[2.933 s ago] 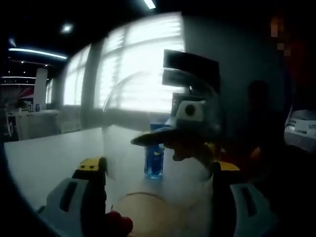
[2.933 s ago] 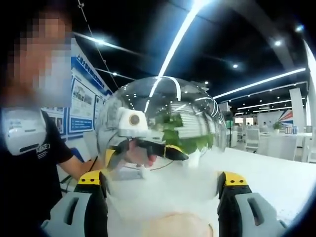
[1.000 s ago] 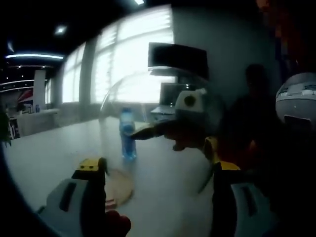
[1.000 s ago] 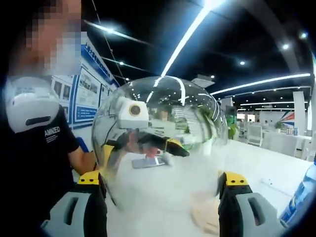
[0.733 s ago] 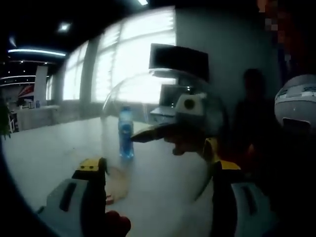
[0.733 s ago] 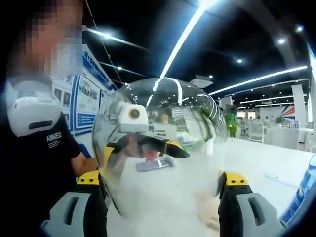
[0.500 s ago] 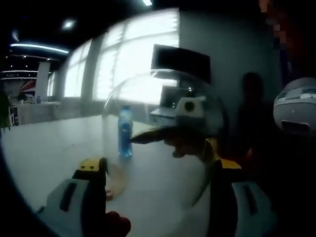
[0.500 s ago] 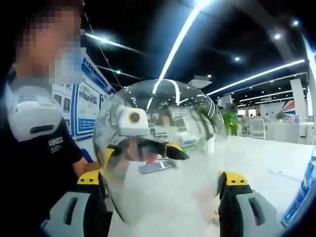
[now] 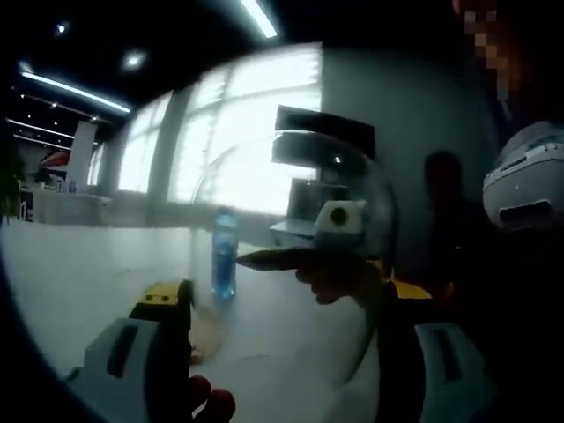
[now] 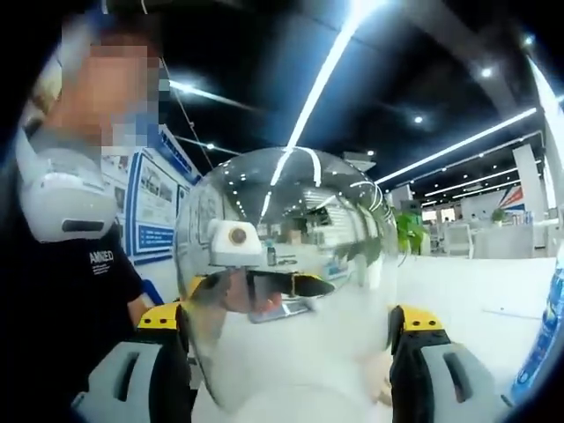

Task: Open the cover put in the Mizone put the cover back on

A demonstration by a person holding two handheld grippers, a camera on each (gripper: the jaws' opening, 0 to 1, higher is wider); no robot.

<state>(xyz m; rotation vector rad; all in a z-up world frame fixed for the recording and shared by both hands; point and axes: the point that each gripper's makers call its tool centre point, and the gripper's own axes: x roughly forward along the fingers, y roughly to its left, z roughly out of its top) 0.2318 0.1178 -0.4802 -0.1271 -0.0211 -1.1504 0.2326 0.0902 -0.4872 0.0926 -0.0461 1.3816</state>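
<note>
Clear plastic, dome-shaped — that's the cover (image 9: 291, 220), and it's up off the bench (image 9: 79, 273), held between both grippers. In the left gripper view the left gripper (image 9: 278, 352) has its jaws spread wide with the dome sitting between them, its rim running down toward the right jaw; I can't tell for sure if the pads actually press on it. Same story in the right gripper view: the right gripper (image 10: 286, 366) has its jaws wide with the cover (image 10: 286, 264) bulging up between them, the ceiling lights reflected all over it.

Through the dome each camera sees the other gripper — in the left gripper view the right gripper (image 9: 304, 260) shows as a dark, yellow-tipped shape reaching in from the right, and in the right gripper view the left gripper (image 10: 264, 286) is visible through the plastic, with a hand on it.

Mizone bottle (image 9: 224, 256) stands upright on the white bench, further back, well apart from the cover. Its blue side also peeks in at the right edge of the right gripper view (image 10: 548, 339). A laptop (image 9: 295, 216) sits open further back on the bench.
</note>
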